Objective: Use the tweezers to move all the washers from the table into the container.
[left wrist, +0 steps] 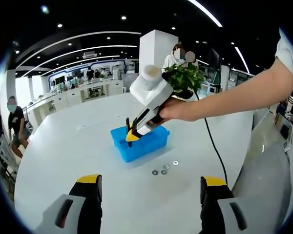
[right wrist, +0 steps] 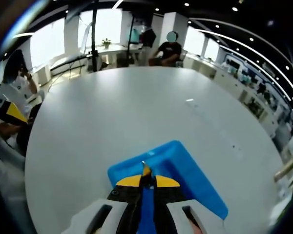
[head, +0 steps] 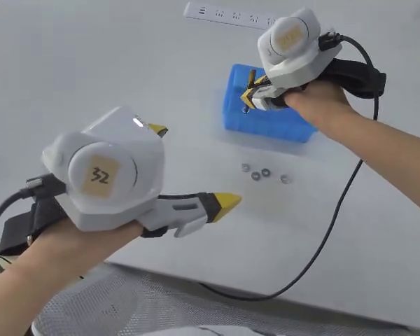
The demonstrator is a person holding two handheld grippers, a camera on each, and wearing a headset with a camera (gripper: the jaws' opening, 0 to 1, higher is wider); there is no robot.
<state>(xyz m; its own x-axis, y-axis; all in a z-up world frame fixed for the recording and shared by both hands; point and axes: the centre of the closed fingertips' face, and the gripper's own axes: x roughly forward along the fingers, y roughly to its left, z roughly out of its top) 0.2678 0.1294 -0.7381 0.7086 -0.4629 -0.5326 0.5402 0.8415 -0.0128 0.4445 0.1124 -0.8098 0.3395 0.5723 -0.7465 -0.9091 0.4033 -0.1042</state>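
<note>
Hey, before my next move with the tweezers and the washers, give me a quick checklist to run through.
1. Right gripper jaws shut on the tweezers: ok.
2. Tweezers tip over the blue container: ok.
3. Something pinched at the tweezers tip: cannot tell, too small to see.
4. Washers all in the container: not ok, four lie on the table in front of it.
5. Left gripper jaws open, holding nothing, apart from the washers: ok.
</note>
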